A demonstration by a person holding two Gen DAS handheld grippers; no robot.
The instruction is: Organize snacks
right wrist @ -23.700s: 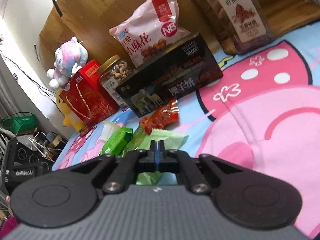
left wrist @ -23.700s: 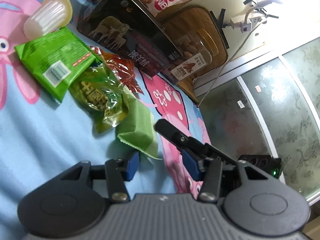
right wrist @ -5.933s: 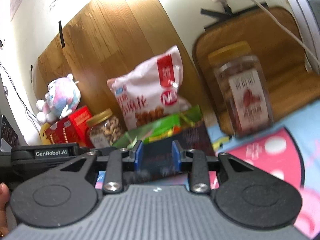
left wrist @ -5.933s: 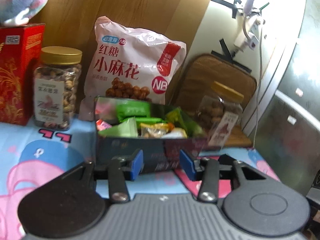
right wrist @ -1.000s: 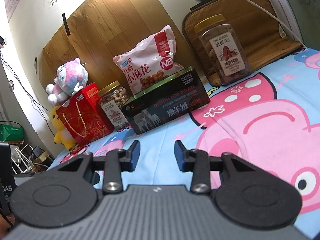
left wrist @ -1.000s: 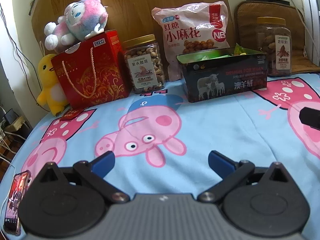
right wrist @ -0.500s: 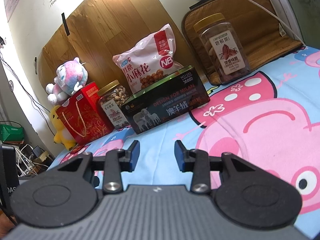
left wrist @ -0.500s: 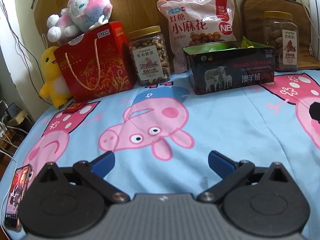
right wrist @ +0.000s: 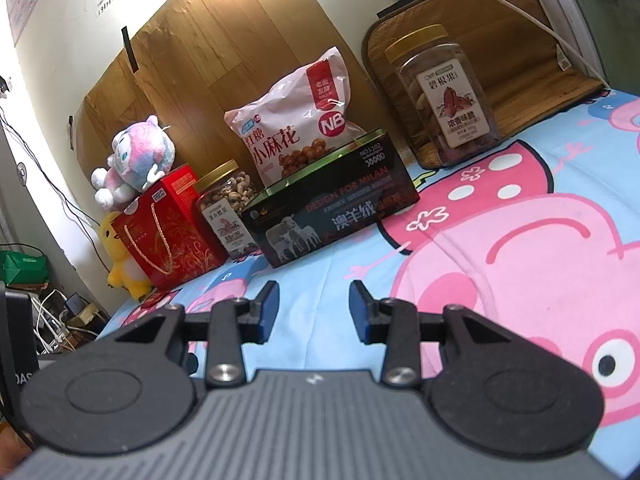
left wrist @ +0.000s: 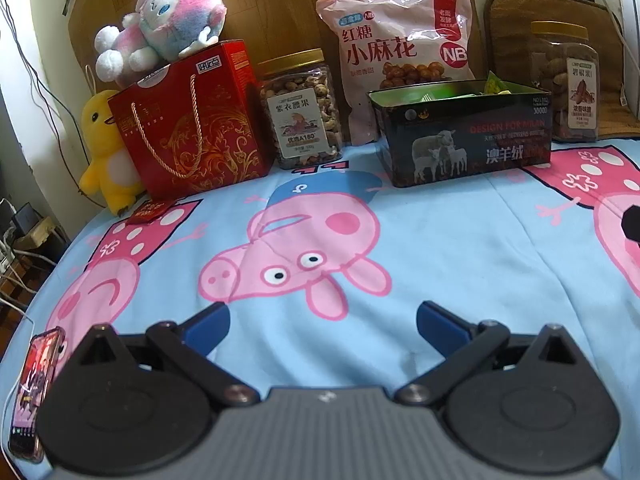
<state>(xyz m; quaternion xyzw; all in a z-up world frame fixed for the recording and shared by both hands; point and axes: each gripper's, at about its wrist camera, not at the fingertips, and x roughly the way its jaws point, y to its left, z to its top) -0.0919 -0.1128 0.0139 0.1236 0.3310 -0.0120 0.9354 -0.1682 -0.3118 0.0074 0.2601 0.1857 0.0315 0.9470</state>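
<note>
A black tin box [left wrist: 464, 136] [right wrist: 332, 216] with sheep printed on its side stands at the back of the bed, with green snack packets [left wrist: 436, 94] showing above its rim. Behind it leans a pink bag of twists [left wrist: 396, 52] [right wrist: 296, 128]. A cashew jar [left wrist: 300, 112] [right wrist: 226, 208] stands to its left and a pecan jar [left wrist: 564, 80] [right wrist: 444, 92] to its right. My left gripper [left wrist: 323, 322] is open wide over the cartoon sheet, far in front of the box, nothing between its fingers. My right gripper [right wrist: 313, 304] is also open and empty, well short of the box.
A red gift box [left wrist: 188, 128] with a plush toy [left wrist: 160, 28] on top and a yellow duck toy [left wrist: 102, 148] stand at the back left. A phone [left wrist: 34, 392] lies at the bed's left edge. Cables and a power strip [right wrist: 60, 320] sit beyond that edge.
In the left wrist view the row of snacks has slid slightly rightward and lower over the last second. The right wrist view is unchanged. Both grippers keep the same opening.
</note>
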